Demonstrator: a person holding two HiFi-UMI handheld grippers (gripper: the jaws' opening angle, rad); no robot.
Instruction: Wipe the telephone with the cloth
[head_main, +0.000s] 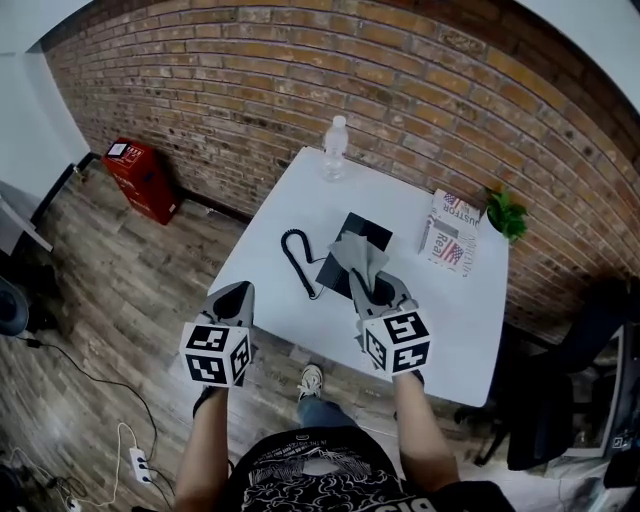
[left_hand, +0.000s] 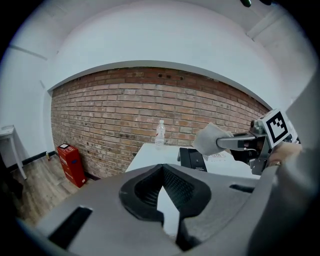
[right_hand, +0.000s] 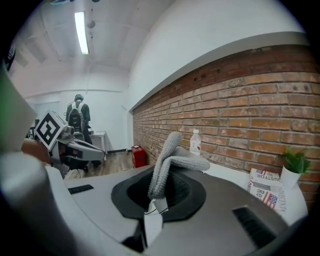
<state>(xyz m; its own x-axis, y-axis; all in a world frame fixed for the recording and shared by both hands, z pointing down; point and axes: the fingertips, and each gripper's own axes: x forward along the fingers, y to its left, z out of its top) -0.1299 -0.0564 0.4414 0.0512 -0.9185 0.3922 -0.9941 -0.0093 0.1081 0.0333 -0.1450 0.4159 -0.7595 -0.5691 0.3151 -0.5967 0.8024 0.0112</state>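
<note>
Right claw (head_main: 373, 287) grips the cloth (head_main: 358, 252); bottle (head_main: 334, 148) stands on table (head_main: 290, 215).

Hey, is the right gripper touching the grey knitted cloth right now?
Touching. The right gripper view shows the grey knitted cloth pinched between the shut fingers of the right gripper.

Left gripper (left_hand: 163, 170) jaws together, empty; cloth (left_hand: 210, 140) beyond
</note>
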